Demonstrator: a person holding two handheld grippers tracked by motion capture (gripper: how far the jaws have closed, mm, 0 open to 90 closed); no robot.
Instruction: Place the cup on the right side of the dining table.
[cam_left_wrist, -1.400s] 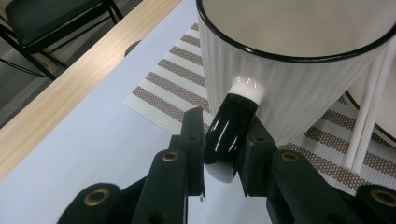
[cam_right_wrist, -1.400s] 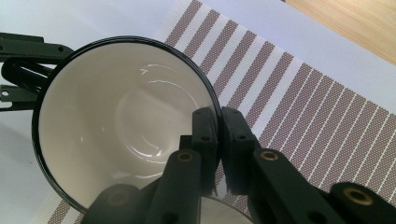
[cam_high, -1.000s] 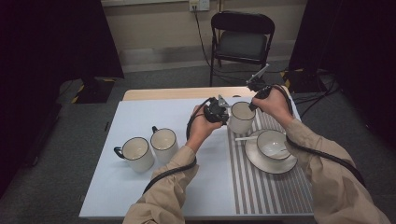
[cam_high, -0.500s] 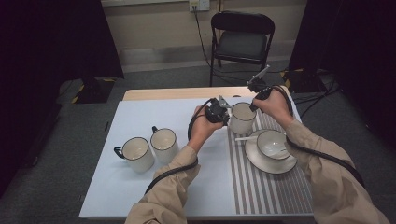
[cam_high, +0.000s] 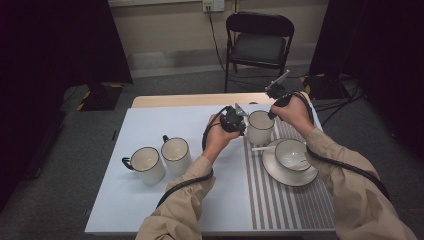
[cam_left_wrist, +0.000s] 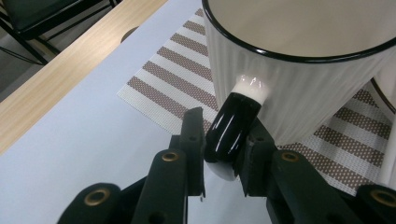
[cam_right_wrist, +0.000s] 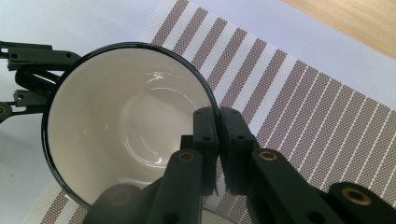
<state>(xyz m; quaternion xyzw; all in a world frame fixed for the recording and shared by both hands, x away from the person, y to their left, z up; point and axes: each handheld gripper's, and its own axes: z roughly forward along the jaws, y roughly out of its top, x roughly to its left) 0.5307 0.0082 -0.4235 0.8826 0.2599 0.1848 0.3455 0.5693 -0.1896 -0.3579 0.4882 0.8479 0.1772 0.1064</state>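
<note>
A white ribbed mug with a black rim stands at the far left corner of the striped placemat. My left gripper is shut on the mug's black handle, one jaw on each side of it. My right gripper is shut on the mug's rim at its far right, with one jaw inside the mug and one outside. In the right gripper view the left gripper shows beyond the mug. I cannot tell whether the mug rests on the mat or hangs just above it.
A cup with a spoon sits on a saucer on the placemat, just in front of the held mug. Two more mugs stand at the left of the pale table. A black chair stands behind the table.
</note>
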